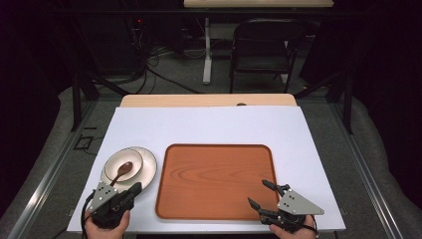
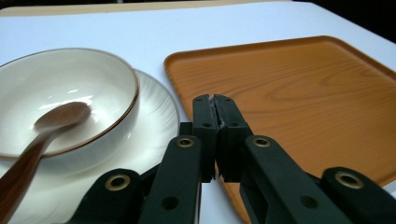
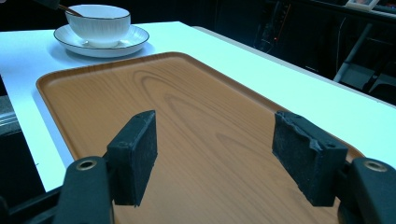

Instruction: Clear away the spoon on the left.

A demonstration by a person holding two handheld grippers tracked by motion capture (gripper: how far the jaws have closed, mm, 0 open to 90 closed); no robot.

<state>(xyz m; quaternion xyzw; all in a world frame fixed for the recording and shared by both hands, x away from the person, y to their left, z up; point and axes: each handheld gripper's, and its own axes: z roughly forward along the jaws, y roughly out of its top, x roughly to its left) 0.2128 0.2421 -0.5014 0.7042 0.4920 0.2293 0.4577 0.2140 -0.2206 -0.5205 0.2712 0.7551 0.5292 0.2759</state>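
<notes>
two grippers sit at the near edge of the table, one in each of my hands. my left gripper [image 1: 130,191] has its jaws pressed flat together with nothing between them; in the left gripper view the closed tips hover over the strip of white table cover [image 2: 140,32] between the saucer and the tray. my right gripper [image 1: 262,193] stands wide, its two pads far apart and holding nothing, hanging over the near right corner of the tray.

just beyond my left gripper lies the saucer [image 1: 147,167], pale with a fine ribbed rim, and on it stands the white bowl [image 1: 130,162] with a thin dark line round its lip. a brown wooden spoon [image 1: 121,172] leans in the bowl, its scoop resting inside and its handle coming out over the near rim toward my left hand.

beside the saucer, close to it but apart, lies the wooden tray [image 1: 214,181], with a raised edge and rounded corners. farther off, past the table's far edge, a dark folding chair [image 1: 263,47] stands on the floor.
</notes>
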